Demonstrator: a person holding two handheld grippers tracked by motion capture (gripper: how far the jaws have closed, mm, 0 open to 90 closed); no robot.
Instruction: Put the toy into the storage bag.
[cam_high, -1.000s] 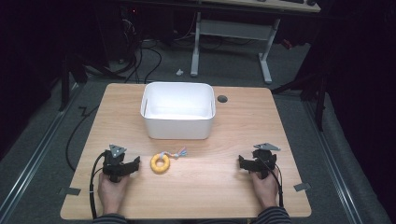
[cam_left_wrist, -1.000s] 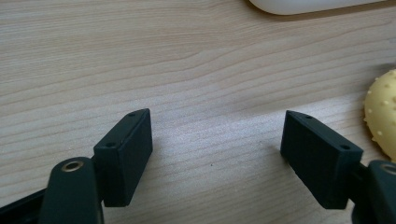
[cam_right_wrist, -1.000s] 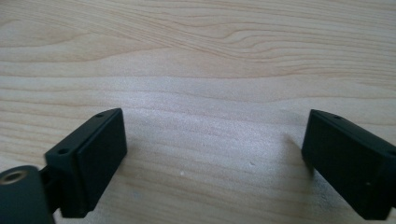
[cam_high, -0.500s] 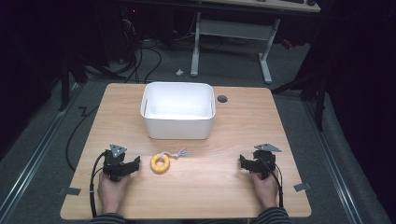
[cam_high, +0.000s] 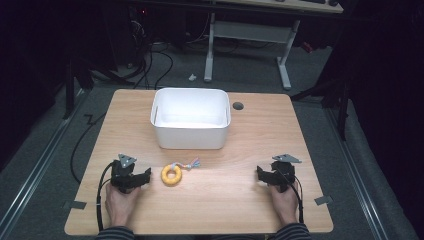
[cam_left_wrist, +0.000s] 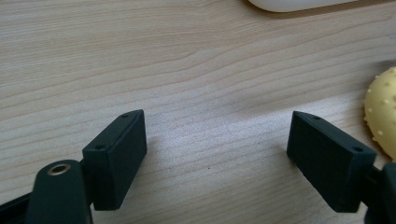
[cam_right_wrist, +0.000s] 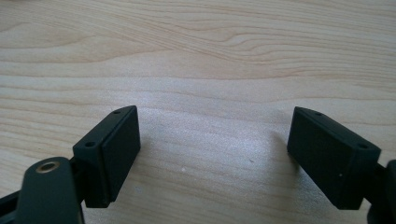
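A yellow knobbly ring toy (cam_high: 173, 174) with a short coloured rope tail lies on the wooden table (cam_high: 240, 150), in front of a white bin (cam_high: 190, 118). My left gripper (cam_high: 137, 177) rests on the table just left of the ring, open, with bare wood between its jaws. The ring's edge (cam_left_wrist: 383, 112) shows at the right of the left gripper view, beside the right jaw. My right gripper (cam_high: 265, 175) rests near the table's front right, open over bare wood (cam_right_wrist: 210, 135).
The white bin's rim (cam_left_wrist: 299, 4) shows at the top of the left gripper view. A round cable hole (cam_high: 238, 106) sits in the table right of the bin. Desk legs and cables stand on the dark floor beyond the table.
The right gripper has shifted slightly on the table; the left gripper and the ring toy have stayed put.
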